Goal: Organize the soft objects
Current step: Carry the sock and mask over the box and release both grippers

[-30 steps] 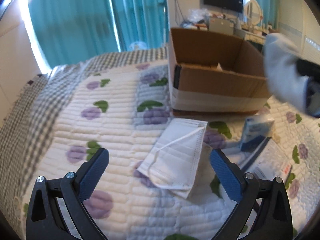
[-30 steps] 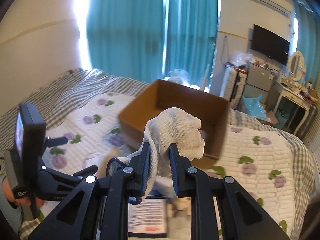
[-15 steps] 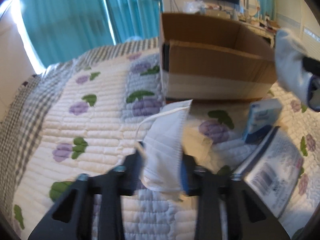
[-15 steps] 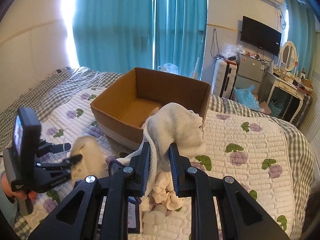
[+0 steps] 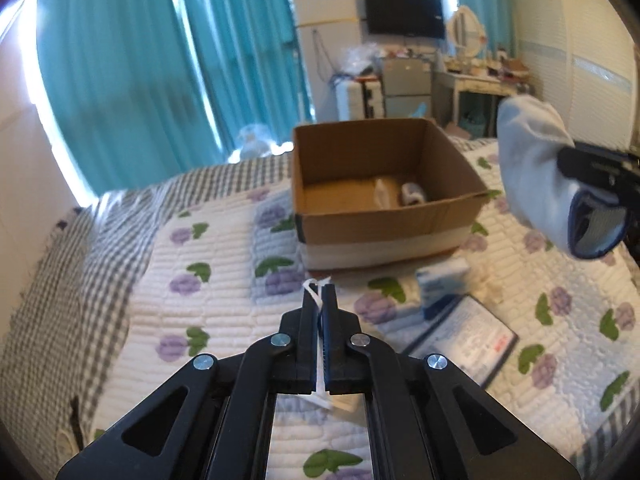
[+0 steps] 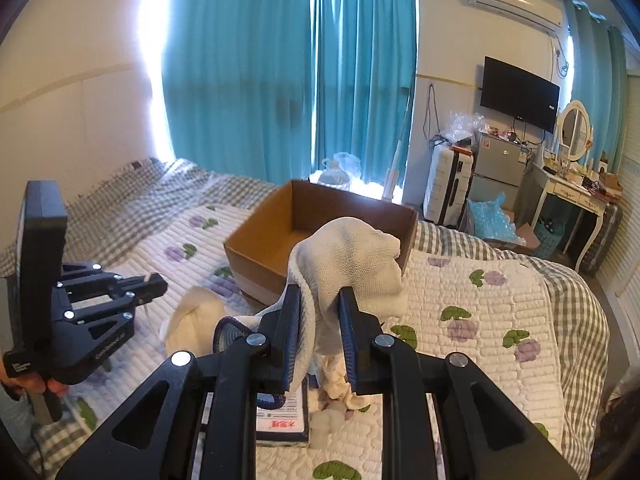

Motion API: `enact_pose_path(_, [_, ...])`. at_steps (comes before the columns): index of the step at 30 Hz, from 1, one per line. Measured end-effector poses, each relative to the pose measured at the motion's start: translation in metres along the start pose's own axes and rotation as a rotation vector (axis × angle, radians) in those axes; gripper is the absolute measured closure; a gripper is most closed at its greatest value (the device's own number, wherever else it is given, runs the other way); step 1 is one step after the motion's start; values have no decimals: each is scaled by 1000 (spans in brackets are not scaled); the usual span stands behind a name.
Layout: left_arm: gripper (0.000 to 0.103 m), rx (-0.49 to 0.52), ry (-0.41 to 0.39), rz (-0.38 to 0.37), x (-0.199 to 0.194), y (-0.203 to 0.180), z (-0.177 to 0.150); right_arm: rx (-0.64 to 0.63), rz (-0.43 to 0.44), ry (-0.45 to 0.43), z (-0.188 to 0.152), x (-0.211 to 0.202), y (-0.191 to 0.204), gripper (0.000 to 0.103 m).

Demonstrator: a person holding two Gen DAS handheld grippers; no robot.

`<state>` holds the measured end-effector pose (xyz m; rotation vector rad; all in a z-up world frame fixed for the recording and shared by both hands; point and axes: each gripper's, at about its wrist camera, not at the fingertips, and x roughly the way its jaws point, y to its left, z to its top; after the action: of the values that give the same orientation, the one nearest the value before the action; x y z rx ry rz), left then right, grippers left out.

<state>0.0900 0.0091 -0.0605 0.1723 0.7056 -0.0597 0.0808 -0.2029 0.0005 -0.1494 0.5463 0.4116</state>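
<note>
My left gripper (image 5: 319,294) is shut on a white face mask (image 5: 316,300); only its thin edge shows between the fingers, and in the right wrist view the mask (image 6: 196,316) hangs below that gripper (image 6: 158,280), above the quilt. My right gripper (image 6: 319,300) is shut on a white sock (image 6: 352,264) with a dark blue cuff, held in the air right of the open cardboard box (image 6: 260,248). The sock (image 5: 532,168) shows at right in the left wrist view. The box (image 5: 384,208) holds a few pale soft items.
The bed carries a white quilt (image 5: 224,264) with purple flowers and a grey checked blanket (image 5: 80,248). A blue-white packet (image 5: 440,288) and a flat printed package (image 5: 468,340) lie in front of the box. A crumpled cream cloth (image 6: 340,384) lies under my right gripper.
My left gripper closed on the face mask and lifted it off the quilt, rising so the box's inside shows. My right gripper rose with the sock.
</note>
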Motion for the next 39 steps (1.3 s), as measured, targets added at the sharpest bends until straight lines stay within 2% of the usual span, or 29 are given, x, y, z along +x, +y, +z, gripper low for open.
enact_pose_path(2, [94, 15, 3, 28, 0, -3, -4, 8, 0, -5, 0, -10, -2, 85])
enact_pose_path(5, [94, 23, 48, 44, 9, -6, -14, 10, -4, -1, -2, -15, -3, 85])
enact_pose_path(10, [95, -18, 82, -9, 22, -2, -30, 24, -7, 20, -10, -10, -10, 85])
enact_pose_path(11, [99, -20, 92, -15, 25, -2, -31, 28, -6, 26, -11, -7, -11, 85])
enact_pose_path(17, [102, -19, 59, -12, 17, 3, -24, 44, -3, 48, -20, 5, -18, 85])
enact_pose_path(23, [102, 0, 10, -34, -10, 5, 15, 39, -7, 44, -13, 5, -20, 85])
enact_pose_path(31, [102, 45, -122, -36, -51, 1, 102, -2, -15, -13, 26, -4, -22, 85])
enact_pose_path(34, [102, 60, -142, -39, -50, -2, 128, -22, -24, -36, 44, -1, -26, 85])
enact_pose_path(39, [102, 91, -148, -1, -24, -13, 164, -47, -52, -49, 71, 22, -35, 85])
